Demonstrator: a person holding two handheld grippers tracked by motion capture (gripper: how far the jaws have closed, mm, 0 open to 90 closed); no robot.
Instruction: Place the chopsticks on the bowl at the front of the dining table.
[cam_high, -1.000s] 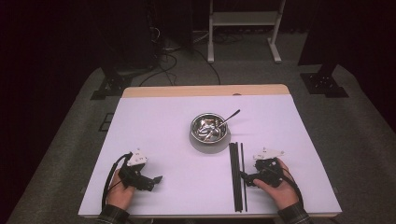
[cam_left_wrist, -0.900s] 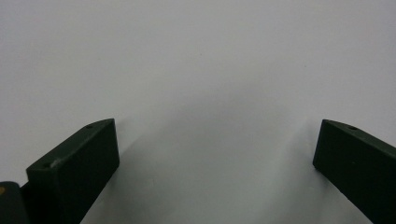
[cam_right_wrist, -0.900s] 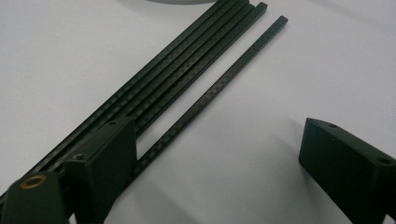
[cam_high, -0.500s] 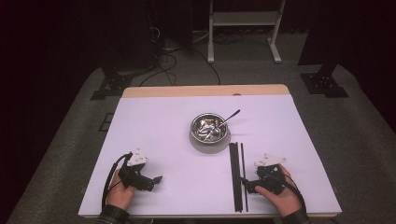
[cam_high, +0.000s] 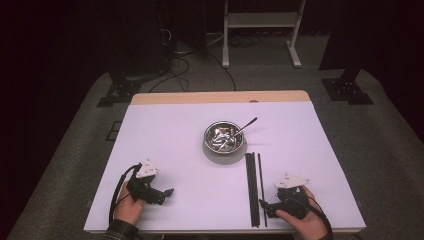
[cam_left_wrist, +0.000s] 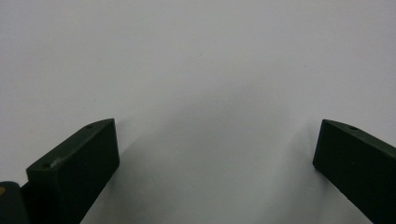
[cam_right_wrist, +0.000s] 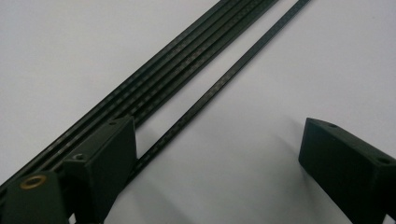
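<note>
Your right gripper (cam_high: 267, 206) sits low at the near right of the white table (cam_high: 165, 130), jaws spread wide and holding nothing. In the right gripper view one jaw overlaps the single black rod (cam_right_wrist: 219, 84), which runs out from under it diagonally across the table; the other jaw stands well apart on bare surface. Just beside that single rod lies the bundle of black rods (cam_right_wrist: 159, 79), side by side and touching one another. From the high view both sets run away from you, the bundle (cam_high: 251, 185) left of the single rod (cam_high: 261, 180). Your left gripper (cam_high: 167, 192) rests at the near left, jaws apart, bare table between them, well apart from the rods. Farther out, just beyond the rods' far ends, stands a metal bowl (cam_high: 212, 150) with a spoon (cam_high: 246, 125) leaning over its rim.
</note>
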